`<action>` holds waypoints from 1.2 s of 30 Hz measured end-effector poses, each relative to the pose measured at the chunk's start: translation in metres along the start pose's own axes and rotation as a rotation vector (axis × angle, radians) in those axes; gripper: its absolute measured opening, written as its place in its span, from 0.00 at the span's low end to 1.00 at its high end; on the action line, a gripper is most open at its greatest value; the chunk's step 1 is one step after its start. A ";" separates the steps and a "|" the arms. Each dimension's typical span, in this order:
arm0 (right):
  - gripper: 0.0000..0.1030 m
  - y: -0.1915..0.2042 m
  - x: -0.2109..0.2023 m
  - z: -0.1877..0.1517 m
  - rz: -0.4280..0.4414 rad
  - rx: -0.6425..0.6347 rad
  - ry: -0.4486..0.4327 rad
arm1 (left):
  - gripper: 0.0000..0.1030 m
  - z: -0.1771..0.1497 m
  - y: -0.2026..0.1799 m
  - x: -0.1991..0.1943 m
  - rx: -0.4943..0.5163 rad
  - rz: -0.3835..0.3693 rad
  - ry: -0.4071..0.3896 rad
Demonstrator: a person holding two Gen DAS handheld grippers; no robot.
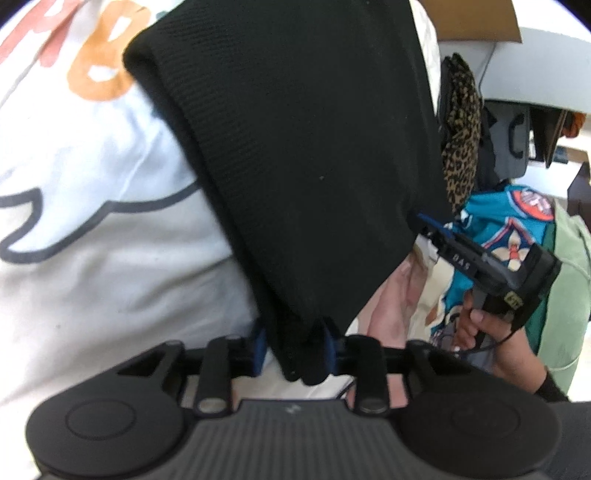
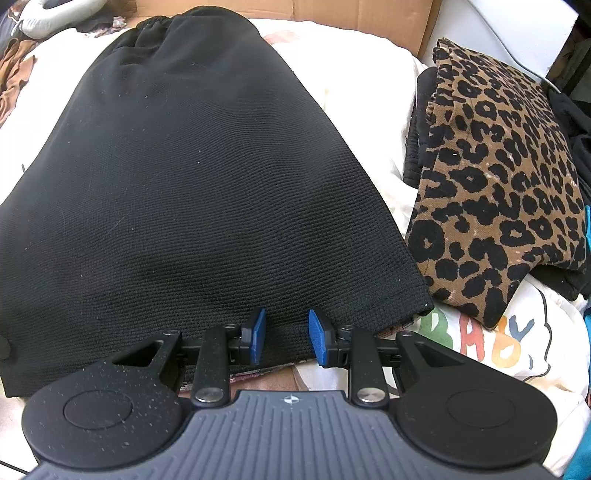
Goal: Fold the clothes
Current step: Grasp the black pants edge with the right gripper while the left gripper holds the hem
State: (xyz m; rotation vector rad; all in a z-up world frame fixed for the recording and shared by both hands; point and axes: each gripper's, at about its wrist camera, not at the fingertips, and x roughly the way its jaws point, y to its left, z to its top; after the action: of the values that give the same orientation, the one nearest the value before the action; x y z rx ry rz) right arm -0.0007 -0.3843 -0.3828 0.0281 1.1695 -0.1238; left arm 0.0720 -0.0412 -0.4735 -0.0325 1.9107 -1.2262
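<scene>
Black knit garment: spread flat across a white printed sheet, elastic waistband at the far end near a cardboard box, hem at the near end.

Left gripper: pinched on a bunched corner of the black fabric, blue pads pressed into the cloth on both sides, the fold hanging out below the jaws.

Right gripper: set at the near hem, blue fingertips astride the edge of the fabric with a strip of cloth between them; held apart by a narrow gap, and no telling from either view whether the pads actually press the cloth. Seen also from the left wrist camera at the garment's far corner, with a hand wrapped around its handle.

Folded leopard-print piece: lying just to the right of the black garment, resting on other dark clothes. Coloured letters on the sheet beside the hem. Teal patterned cloth and pale green fabric beyond the right hand.
</scene>
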 end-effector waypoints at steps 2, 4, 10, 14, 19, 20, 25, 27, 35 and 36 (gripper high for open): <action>0.31 0.000 0.000 0.000 0.003 0.002 0.000 | 0.35 0.000 0.002 0.002 -0.015 -0.020 -0.017; 0.31 -0.001 0.000 -0.001 0.007 0.004 0.000 | 0.34 0.000 0.003 0.006 -0.023 -0.038 -0.021; 0.31 -0.003 -0.001 -0.002 0.015 0.006 -0.002 | 0.22 -0.005 0.005 0.013 -0.035 -0.062 0.004; 0.31 -0.003 -0.001 -0.002 0.017 0.006 -0.002 | 0.18 -0.008 0.006 0.016 -0.035 -0.058 0.018; 0.31 -0.004 -0.004 -0.001 0.026 0.033 -0.001 | 0.08 -0.006 0.005 0.016 -0.016 -0.047 0.026; 0.31 -0.005 -0.006 -0.001 0.033 0.044 -0.003 | 0.07 -0.006 0.004 0.015 -0.008 -0.043 0.025; 0.32 -0.008 -0.020 0.002 0.030 0.059 -0.050 | 0.06 -0.007 -0.001 0.009 0.029 -0.045 0.028; 0.32 -0.011 -0.025 0.004 0.014 0.058 -0.070 | 0.06 -0.006 -0.002 0.007 0.032 -0.047 0.036; 0.32 -0.040 -0.021 0.013 -0.052 0.092 -0.095 | 0.05 -0.004 -0.004 -0.004 0.066 0.006 0.062; 0.32 -0.043 -0.020 0.013 -0.055 0.094 -0.095 | 0.05 -0.003 -0.004 -0.003 0.073 0.017 0.066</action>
State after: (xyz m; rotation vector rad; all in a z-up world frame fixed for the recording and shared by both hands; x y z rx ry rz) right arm -0.0012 -0.4268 -0.3573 0.0718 1.0696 -0.2265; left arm 0.0704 -0.0395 -0.4676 0.0633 1.9171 -1.2998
